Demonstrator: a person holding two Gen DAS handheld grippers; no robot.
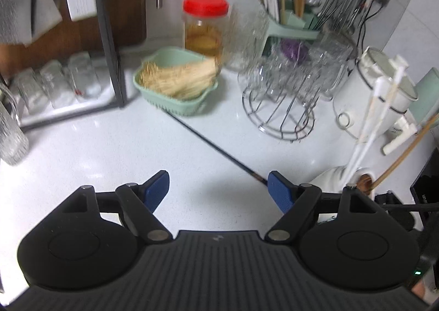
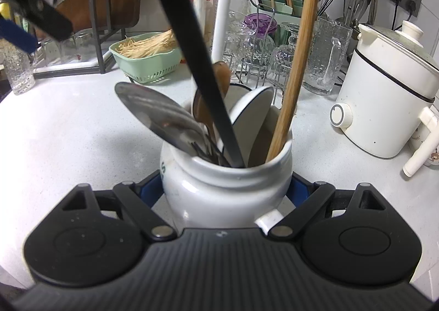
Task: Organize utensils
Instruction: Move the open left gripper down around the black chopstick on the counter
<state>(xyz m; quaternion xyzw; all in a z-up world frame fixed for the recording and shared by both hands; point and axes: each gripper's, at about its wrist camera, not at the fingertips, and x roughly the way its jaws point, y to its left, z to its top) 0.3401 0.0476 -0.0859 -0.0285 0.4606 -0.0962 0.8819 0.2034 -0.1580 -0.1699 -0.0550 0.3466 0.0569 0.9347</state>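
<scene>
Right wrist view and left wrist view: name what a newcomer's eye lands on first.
A white ceramic crock crammed with utensils fills the foreground, clamped by the right gripper. Behind it to the right sits a white electric cooker. In the left view, the red-lidded jar stands out by the back wall.

Right tool's fingertips (image 2: 153, 187) hidden behind the white jar (image 2: 227, 190). Handles of black ladle (image 2: 197, 44) and wooden stick (image 2: 301, 44) cut off at top edge. Basket (image 1: 175, 106) blurred.
</scene>
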